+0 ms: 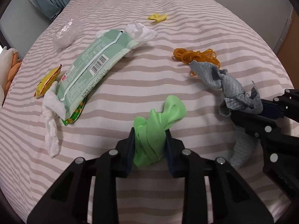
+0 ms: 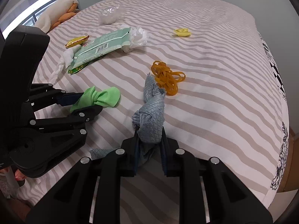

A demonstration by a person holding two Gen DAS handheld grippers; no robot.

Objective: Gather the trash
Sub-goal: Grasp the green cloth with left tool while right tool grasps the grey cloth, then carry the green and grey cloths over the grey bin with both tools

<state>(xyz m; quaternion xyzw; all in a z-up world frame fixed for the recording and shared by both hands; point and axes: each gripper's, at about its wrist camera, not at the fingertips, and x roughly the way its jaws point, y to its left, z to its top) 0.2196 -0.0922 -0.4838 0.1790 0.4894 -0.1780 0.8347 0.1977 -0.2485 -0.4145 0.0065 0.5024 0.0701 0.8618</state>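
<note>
A knotted green cloth [image 1: 158, 121] lies on the striped bed [image 1: 205, 28], and my left gripper [image 1: 149, 136] is shut on its knot, pads pressing both sides. From the right wrist view the same left gripper [image 2: 87, 102] holds the green cloth [image 2: 104, 97] at the left. My right gripper [image 2: 149, 136] is shut on the near end of a knotted grey-blue cloth [image 2: 153, 108]; its far end reaches a heap of orange rubber bands [image 2: 167, 77]. The left wrist view shows the right gripper [image 1: 243, 110] on the grey-blue cloth [image 1: 224, 82].
Further back lie a pale green wipes pack [image 1: 89, 69] over a green snack bag [image 1: 74, 115], twisted white tissues [image 1: 50, 123], a gold-yellow wrapper [image 1: 48, 80], crumpled clear plastic [image 1: 65, 33] and a yellow scrap [image 1: 157, 16]. A plush toy [image 2: 56, 16] sits at the bed's left edge.
</note>
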